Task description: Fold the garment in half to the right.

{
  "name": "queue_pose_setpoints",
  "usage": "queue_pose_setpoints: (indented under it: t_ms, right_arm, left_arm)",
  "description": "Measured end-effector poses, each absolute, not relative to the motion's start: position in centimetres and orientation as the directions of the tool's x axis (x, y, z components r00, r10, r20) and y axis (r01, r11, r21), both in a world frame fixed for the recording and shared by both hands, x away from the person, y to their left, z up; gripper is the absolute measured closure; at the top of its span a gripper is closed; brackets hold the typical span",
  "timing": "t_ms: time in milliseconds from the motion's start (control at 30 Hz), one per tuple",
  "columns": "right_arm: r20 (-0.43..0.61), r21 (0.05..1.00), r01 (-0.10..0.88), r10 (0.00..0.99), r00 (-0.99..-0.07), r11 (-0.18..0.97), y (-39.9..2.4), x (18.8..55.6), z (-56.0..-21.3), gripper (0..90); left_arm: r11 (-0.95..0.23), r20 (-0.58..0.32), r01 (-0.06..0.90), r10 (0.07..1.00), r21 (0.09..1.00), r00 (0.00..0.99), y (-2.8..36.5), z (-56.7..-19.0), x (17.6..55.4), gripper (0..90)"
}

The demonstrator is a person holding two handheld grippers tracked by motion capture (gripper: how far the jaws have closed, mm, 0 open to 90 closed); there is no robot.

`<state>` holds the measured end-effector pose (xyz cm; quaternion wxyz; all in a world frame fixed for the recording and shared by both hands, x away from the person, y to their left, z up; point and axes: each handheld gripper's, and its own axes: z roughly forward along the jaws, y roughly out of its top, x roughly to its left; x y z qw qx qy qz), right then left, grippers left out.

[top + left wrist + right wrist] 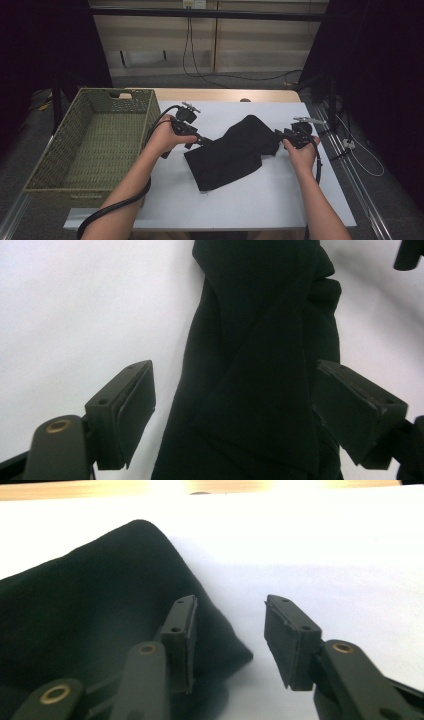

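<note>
Your forearms frame a black cloth (pixel 231 152) on the white table (pixel 280 200); both grippers, left (pixel 199 141) and right (pixel 278 136), stand open beside it, a wicker basket (pixel 90 145) at left.

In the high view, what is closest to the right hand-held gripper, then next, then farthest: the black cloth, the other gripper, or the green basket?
1. Black cloth: right beside the right hand-held gripper, mid-table.
2. Left hand-held gripper: across the cloth, at its left edge.
3. Green basket: farthest, at the table's left end.
</note>
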<state>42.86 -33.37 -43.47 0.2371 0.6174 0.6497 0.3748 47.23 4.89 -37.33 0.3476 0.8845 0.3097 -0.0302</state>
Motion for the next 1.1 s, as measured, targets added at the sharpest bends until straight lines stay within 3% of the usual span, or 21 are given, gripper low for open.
queue_pose_setpoints:
  t_ms: [233,267,333,500,667,933,1000,1033,1067,1100]
  right_arm:
    - [0.180,0.700,0.713,0.974,-0.134,-0.032,-32.8,44.0,-45.4,55.3]
    - [0.180,0.700,0.713,0.974,-0.134,-0.032,-32.8,44.0,-45.4,60.8]
    - [0.173,0.739,0.673,0.974,-0.147,-0.030,-32.8,43.5,-45.0,87.0]
    - [0.162,0.740,0.672,0.972,-0.172,-0.004,-32.5,43.0,-43.7,88.7]
    - [0.243,0.721,0.691,0.954,-0.178,-0.055,-32.7,41.8,-42.3,88.8]
    - [0.194,0.689,0.725,0.969,-0.155,-0.022,-32.9,41.4,-45.0,87.4]
    - [0.211,0.693,0.720,0.966,-0.148,-0.041,-33.1,41.6,-45.4,80.5]
    - [0.202,0.693,0.720,0.969,-0.141,-0.040,-33.2,41.7,-45.4,73.2]
    - [0.139,0.702,0.713,0.981,-0.139,0.001,-33.3,41.9,-45.4,59.0]
    - [0.139,0.702,0.713,0.981,-0.139,0.001,-33.3,41.9,-45.4,59.0]
  left_arm:
    - [-0.565,-0.269,0.572,0.531,0.595,0.803,5.1,-37.7,47.2,18.2]
    - [-0.564,-0.270,0.575,0.534,0.593,0.801,5.1,-37.7,47.1,18.2]
    - [-0.569,-0.265,0.573,0.533,0.591,0.803,5.2,-37.8,47.1,18.3]
    - [-0.569,-0.260,0.570,0.535,0.593,0.804,5.3,-37.8,47.0,18.3]
    - [-0.571,-0.260,0.568,0.532,0.593,0.806,5.4,-37.9,46.8,18.3]
    - [-0.573,-0.260,0.566,0.529,0.592,0.808,5.1,-38.1,46.5,18.4]
    - [-0.574,-0.258,0.565,0.529,0.592,0.808,5.1,-38.2,46.4,18.3]
    - [-0.574,-0.257,0.563,0.528,0.594,0.810,5.1,-38.2,46.3,18.4]
    - [-0.575,-0.256,0.562,0.527,0.594,0.811,5.1,-38.2,46.3,18.4]
    - [-0.576,-0.256,0.560,0.525,0.596,0.812,5.2,-38.3,46.3,18.4]
